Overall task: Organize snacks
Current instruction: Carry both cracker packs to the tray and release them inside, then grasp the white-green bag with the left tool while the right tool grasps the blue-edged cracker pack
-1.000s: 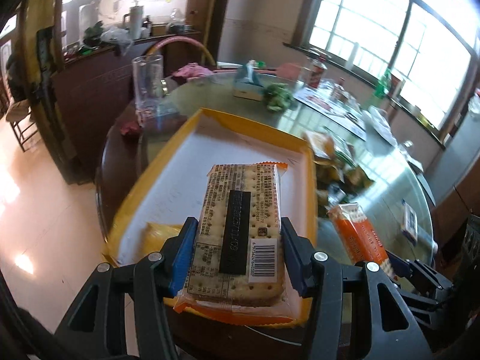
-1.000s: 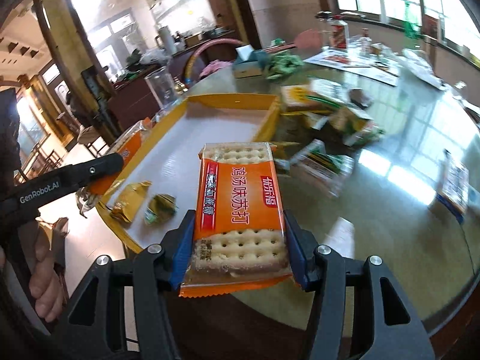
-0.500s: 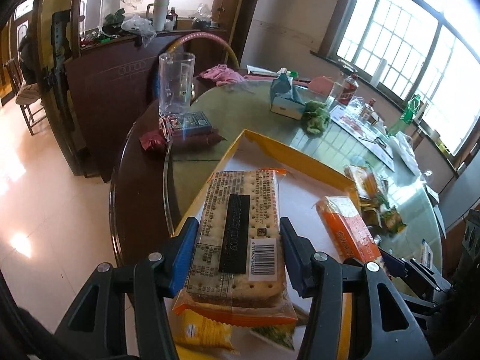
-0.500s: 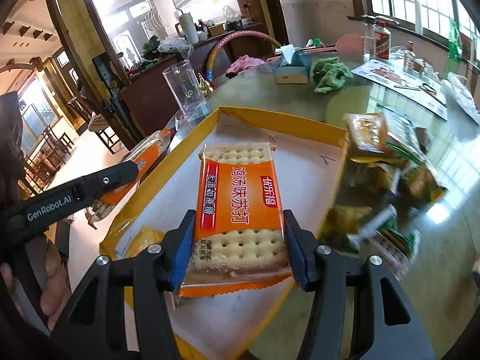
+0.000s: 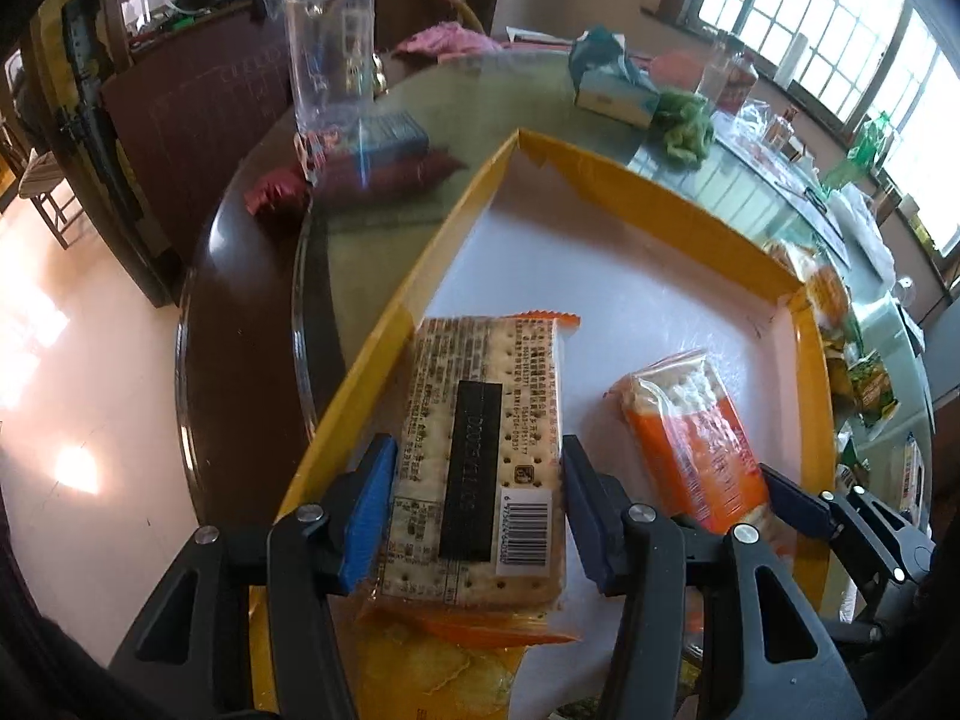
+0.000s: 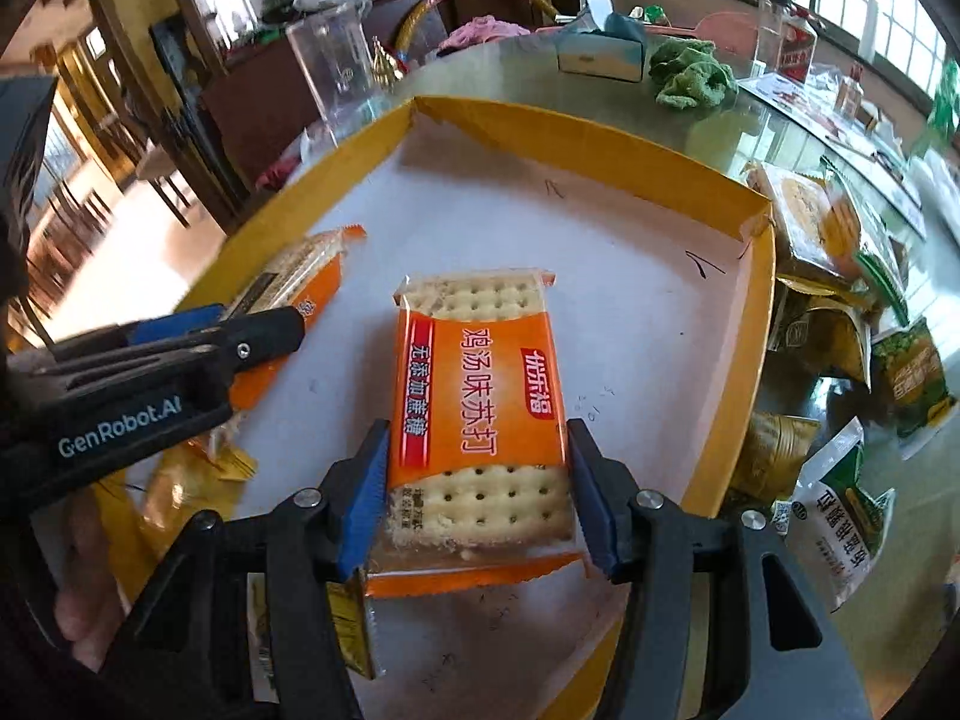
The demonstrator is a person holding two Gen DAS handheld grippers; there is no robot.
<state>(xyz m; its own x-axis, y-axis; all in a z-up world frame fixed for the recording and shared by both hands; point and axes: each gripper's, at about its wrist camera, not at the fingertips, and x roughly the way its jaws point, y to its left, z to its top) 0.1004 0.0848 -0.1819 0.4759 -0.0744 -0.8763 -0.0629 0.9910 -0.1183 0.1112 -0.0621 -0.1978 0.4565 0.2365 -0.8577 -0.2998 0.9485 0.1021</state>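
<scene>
A yellow-rimmed tray [image 5: 660, 198] [image 6: 570, 144] with a white floor lies on the glass-topped round table. My left gripper [image 5: 474, 510] has a cracker pack [image 5: 480, 432], barcode side up, between its blue pads, low by the tray's left wall. Its jaws are opening, the pads still against the pack's sides. My right gripper [image 6: 477, 498] has an orange cracker pack [image 6: 480, 384] between its pads, low over the tray's middle. Its jaws are opening too, pads still at the pack's edges. In the right wrist view the left gripper [image 6: 240, 336] and its pack [image 6: 288, 294] sit left of mine.
Small yellow packets [image 6: 186, 480] lie in the tray's near end. Several loose snack packets [image 6: 840, 276] are piled right of the tray. A clear tumbler [image 5: 330, 60], a tissue box [image 6: 600, 54] and a green cloth [image 6: 690, 81] stand beyond it. The table's edge runs at the left.
Both grippers have carried their cracker packs forward and down, from the tray's near edge to low inside the tray. Both cameras now look more steeply down.
</scene>
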